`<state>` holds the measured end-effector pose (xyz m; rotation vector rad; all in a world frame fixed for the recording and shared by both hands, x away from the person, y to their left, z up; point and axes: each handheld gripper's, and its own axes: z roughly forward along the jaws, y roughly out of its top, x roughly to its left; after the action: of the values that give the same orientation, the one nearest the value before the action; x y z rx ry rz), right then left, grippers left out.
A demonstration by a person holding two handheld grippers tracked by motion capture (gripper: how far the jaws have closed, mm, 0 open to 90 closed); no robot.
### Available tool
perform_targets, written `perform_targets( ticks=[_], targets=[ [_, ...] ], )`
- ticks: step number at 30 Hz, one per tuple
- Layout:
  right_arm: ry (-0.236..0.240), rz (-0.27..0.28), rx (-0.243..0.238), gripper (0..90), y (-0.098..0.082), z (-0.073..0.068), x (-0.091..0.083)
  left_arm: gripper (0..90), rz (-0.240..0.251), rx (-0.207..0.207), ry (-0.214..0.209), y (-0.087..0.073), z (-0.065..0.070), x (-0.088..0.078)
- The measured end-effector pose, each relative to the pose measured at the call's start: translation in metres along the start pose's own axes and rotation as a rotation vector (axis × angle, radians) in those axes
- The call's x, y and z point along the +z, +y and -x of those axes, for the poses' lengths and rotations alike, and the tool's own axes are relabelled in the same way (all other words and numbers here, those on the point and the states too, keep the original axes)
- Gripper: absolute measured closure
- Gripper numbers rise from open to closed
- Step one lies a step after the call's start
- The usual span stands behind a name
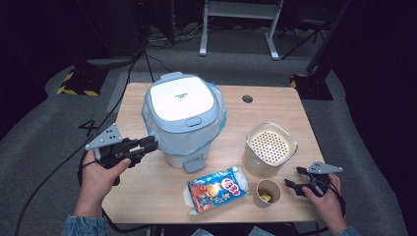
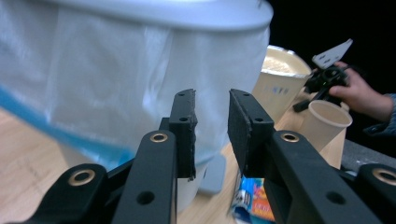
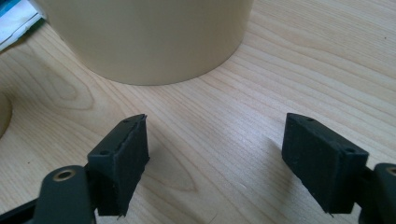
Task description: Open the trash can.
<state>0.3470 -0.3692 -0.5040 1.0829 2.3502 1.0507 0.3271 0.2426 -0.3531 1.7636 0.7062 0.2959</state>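
1. The left gripper [image 1: 147, 146], held in the person's left hand [image 1: 101, 169], hovers above the left part of the light wooden table [image 1: 147, 191], its black jaws pointing at the side of the bin; they stand narrow with a small gap and nothing between them.
2. The white pedal bin with a pale blue lid and a blue-edged plastic liner [image 1: 183, 118] stands on the table's middle-left, just beside the left gripper's tips; its grey pedal [image 1: 194, 163] faces the person.
3. In the left gripper view the liner's white plastic [image 2: 116, 84] spreads right behind the jaws.
4. The right gripper [image 1: 294, 183] rests low at the table's right front edge in the right hand [image 1: 324, 196], its jaws parted over bare wood, holding nothing.
5. A cream cylindrical container with a perforated top [image 1: 270, 147] stands right of the bin; a small paper cup [image 1: 268, 192] sits in front of it, near the right gripper.
6. A blue and orange snack packet [image 1: 216, 189] lies flat between bin and cup.
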Motion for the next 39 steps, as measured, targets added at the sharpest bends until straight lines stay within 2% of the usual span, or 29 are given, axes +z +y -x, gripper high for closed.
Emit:
perform_targets(
  ticks=[3,4,6,9,15,21,28,32,39],
  targets=[
    [0.000,0.000,0.000,23.2,0.000,0.000,0.000,74.0,0.015,0.006,-0.019,0.007,0.001,0.001],
    [-0.001,0.001,-0.001,23.2,0.000,0.000,0.000,74.9,0.030,0.008,-0.043,0.013,0.003,0.002],
    [-0.001,0.001,-0.001,23.1,0.000,0.000,0.000,76.2,0.037,0.016,-0.064,0.019,0.004,0.004],
    [-0.001,0.000,-0.001,23.1,0.000,0.000,0.000,79.1,0.045,0.028,-0.081,0.027,0.006,0.006],
    [-0.003,0.000,-0.001,23.0,0.000,0.000,0.000,87.7,0.063,0.040,-0.099,0.042,0.009,0.009],
    [-0.004,0.000,0.000,22.8,0.000,0.000,0.000,90.0,0.071,0.049,-0.101,0.058,0.013,0.017],
    [-0.006,0.000,-0.001,22.8,0.000,0.000,0.000,90.0,0.047,0.064,-0.109,0.075,0.019,0.032],
    [-0.004,0.000,0.000,22.8,0.000,0.000,0.000,90.0,0.031,0.070,-0.097,0.084,0.024,0.046],
    [-0.004,-0.001,-0.001,22.6,0.000,0.000,0.000,90.0,-0.028,0.112,-0.073,0.090,0.032,0.070]
  ],
)
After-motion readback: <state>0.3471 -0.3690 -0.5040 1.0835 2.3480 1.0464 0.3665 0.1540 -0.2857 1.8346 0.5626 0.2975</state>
